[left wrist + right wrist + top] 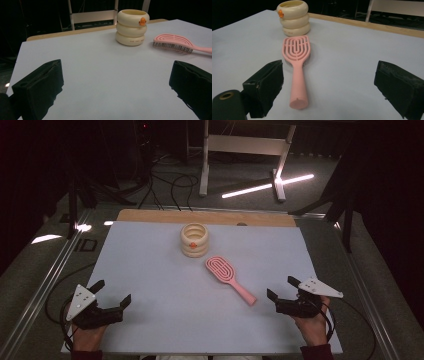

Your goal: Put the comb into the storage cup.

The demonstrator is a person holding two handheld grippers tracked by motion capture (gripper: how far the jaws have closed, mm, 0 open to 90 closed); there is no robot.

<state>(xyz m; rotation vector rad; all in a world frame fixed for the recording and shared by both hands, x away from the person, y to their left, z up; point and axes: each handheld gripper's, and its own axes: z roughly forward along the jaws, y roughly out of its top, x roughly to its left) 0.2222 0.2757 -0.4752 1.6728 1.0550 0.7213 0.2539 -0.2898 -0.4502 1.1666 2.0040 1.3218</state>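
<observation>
Hairbrush (230, 279), pink, lies flat on the table (150, 265), bristles down, back w/ looped slots facing up. It sits just ahead of the right gripper (283, 289), a bit to that gripper's inner side; handle end points back toward the right gripper, head points away toward the cup (194, 240). In the right gripper view the handle tip (298, 103) lies betw. the two jaws, closer to the left-hand jaw, not touching either.

Right gripper: jaws spread wide, nothing betw. the pads, resting low at the near right part of the table, held by a hand (311, 322).

Left gripper (112, 292): jaws also spread wide, holding nothing, near left part of the table, well apart from the brush. From its view the hairbrush (175, 44) is far ahead and to the right, cup (132, 27) ahead, slightly right of centre.

Cup is cream, looks like three stacked rings, small orange mark on its upper ring, upright, open top. It stands beyond the brush head, near but apart from it, further from both grippers than the brush. Wooden strip (150, 215) runs along the table's far edge behind the cup.
</observation>
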